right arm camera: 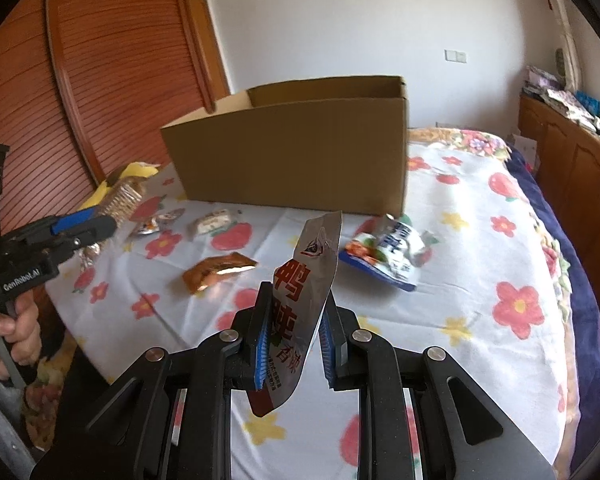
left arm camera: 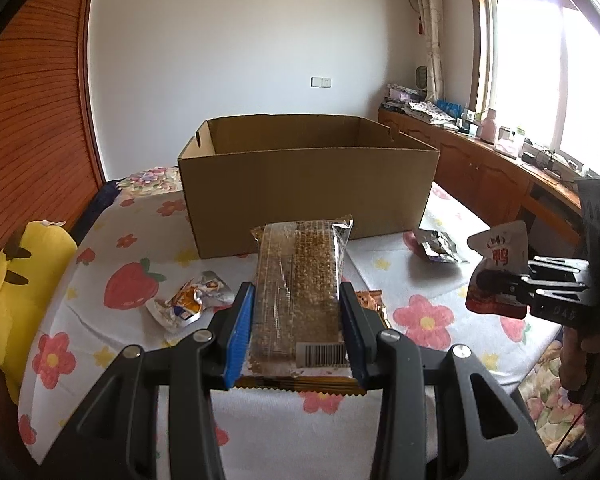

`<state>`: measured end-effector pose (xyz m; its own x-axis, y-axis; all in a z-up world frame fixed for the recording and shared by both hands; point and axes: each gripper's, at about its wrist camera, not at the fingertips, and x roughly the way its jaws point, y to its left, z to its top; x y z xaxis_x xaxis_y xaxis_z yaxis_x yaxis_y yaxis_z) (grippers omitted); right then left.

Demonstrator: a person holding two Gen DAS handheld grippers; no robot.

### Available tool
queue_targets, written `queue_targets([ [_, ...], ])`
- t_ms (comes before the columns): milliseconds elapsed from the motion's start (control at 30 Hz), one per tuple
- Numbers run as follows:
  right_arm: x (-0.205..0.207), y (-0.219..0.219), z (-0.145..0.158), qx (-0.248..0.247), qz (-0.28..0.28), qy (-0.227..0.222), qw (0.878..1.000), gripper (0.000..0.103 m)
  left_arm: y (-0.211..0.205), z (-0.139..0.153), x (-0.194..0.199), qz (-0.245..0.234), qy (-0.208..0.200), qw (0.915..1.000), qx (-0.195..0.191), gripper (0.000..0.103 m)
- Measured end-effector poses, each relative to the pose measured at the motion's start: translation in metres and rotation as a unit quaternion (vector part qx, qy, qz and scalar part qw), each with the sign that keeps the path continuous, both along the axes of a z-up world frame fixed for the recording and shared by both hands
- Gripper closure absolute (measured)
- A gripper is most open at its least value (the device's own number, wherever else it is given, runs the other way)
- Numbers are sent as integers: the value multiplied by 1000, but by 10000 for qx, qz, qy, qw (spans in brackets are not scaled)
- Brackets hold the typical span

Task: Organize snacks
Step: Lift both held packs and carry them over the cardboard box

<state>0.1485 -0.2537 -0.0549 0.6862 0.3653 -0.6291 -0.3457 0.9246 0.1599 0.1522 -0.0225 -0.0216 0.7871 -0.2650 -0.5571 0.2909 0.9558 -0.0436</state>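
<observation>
My left gripper (left arm camera: 296, 292) is shut on a long clear-wrapped grain bar (left arm camera: 300, 284), held above the bed and pointing toward the open cardboard box (left arm camera: 308, 184). My right gripper (right arm camera: 294, 300) is shut on a silver and red snack pouch (right arm camera: 306, 280), which stands upright between the blue pads. In the left wrist view that pouch (left arm camera: 498, 264) shows at the right, pinched in the right gripper (left arm camera: 496, 284). In the right wrist view the left gripper (right arm camera: 108, 216) with the grain bar (right arm camera: 122, 198) shows at the left. The box (right arm camera: 300, 160) stands on the bed, its inside hidden.
Loose snacks lie on the flowered sheet (right arm camera: 480, 264): an orange packet (right arm camera: 216, 272), a blue and white bag (right arm camera: 388, 252), a pale bar (right arm camera: 214, 220), a crumpled wrapper (left arm camera: 188, 304). A yellow plush (left arm camera: 16, 292) lies at the bed's left edge. Wooden cabinets (left arm camera: 480, 168) run along the right.
</observation>
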Motion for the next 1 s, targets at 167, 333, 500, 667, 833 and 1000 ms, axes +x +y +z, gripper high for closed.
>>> queue_targets([
  [167,7,-13,0,58,-98,29,9999,84,-2,8,14,-36,-40,9999,-105,63],
  [333,23,-18,24,71,-55,-247,9997,84,-3,25,32,-24,-245,9996,-152,63],
  [500,46,-13,54,74,111,-588,9982,84,-3,51,56,-13,-485,9985,-261,63],
  [667,78,2,84,60,330,-974,9947,84,-4,70,87,34,-666,9971,-372,63],
  [833,108,18,99,81,498,-1215,9913,84,-7,78,115,45,-748,9968,-284,63],
  [1000,142,37,97,40,670,-1239,9900,84,-10,75,145,93,-733,9970,-221,63],
])
